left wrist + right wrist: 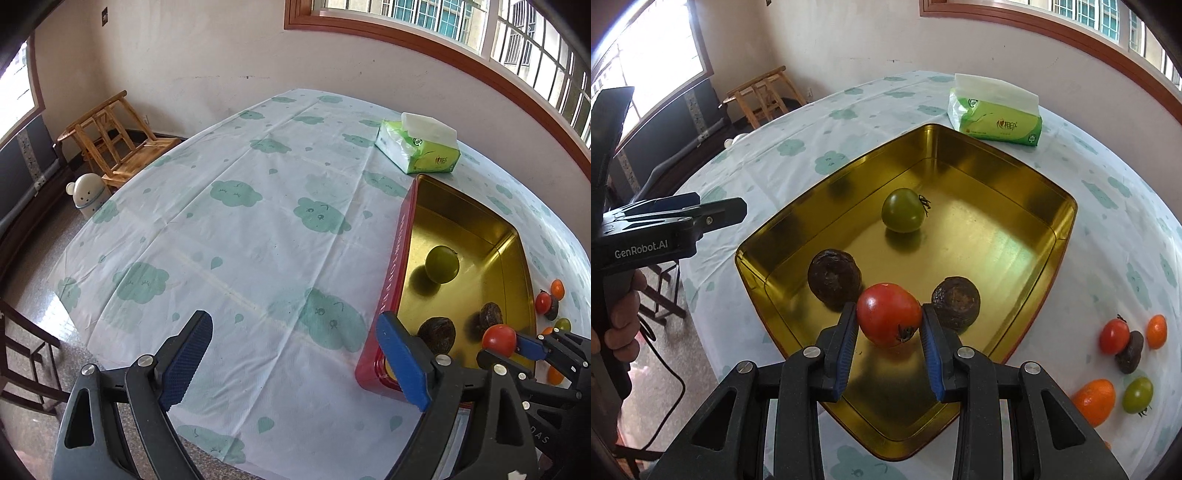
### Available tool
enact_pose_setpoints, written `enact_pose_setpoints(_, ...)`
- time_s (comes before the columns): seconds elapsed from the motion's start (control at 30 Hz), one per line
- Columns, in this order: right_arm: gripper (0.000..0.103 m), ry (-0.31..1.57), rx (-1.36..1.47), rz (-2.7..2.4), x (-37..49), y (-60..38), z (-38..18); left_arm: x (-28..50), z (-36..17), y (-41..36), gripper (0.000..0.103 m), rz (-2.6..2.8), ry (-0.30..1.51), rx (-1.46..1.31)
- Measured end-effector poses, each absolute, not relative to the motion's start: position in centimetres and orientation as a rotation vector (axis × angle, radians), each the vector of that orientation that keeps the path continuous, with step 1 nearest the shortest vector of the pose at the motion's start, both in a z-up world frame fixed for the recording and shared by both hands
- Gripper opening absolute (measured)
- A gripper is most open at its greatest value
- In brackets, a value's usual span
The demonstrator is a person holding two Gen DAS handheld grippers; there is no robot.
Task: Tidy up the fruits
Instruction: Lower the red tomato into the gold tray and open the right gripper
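My right gripper (pixel 889 325) is shut on a red tomato (pixel 888 314) and holds it over the near part of a gold tin tray (pixel 1015 258). In the tray lie a green tomato (pixel 902 210) and two dark wrinkled fruits (pixel 833 277) (pixel 956 298). In the left wrist view the red tomato (pixel 498 339) hangs over the tray, whose red side wall (pixel 393 273) faces me. My left gripper (pixel 295 354) is open and empty over the tablecloth, left of the tray.
Loose fruits lie on the cloth right of the tray: a red tomato (pixel 1113 335), a dark fruit (pixel 1129 350), two orange ones (pixel 1157 331) (pixel 1095 400) and a green tomato (pixel 1137 394). A green tissue pack (pixel 995 118) stands behind the tray. Wooden stools (pixel 114 140) stand by the wall.
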State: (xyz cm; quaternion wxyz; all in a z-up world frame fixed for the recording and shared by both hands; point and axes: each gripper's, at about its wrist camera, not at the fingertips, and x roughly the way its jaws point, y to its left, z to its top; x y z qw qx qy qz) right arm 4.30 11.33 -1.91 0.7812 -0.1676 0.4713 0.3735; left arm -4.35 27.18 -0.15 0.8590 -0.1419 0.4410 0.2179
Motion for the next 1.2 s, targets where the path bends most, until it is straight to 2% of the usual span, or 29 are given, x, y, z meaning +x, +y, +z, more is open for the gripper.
enact_pose_setpoints(0.87, 0.036, 1.007, -0.439, 0.720, 5.5, 12.9, -3.7, -6.0, -0.7, 27.2, 0.089, 0.465, 0.938, -0.307)
enact_pose_setpoints(1.07, 0.045, 1.006, -0.425, 0.720, 5.3, 12.8, -3.5, -6.3, -0.5, 26.9, 0.089, 0.457, 0.933, -0.311)
enact_pose_setpoints(1.2, 0.045, 0.976, -0.407, 0.740, 4.9, 12.5, -2.9, -6.2, -0.2, 26.6, 0.089, 0.452, 0.928, -0.308)
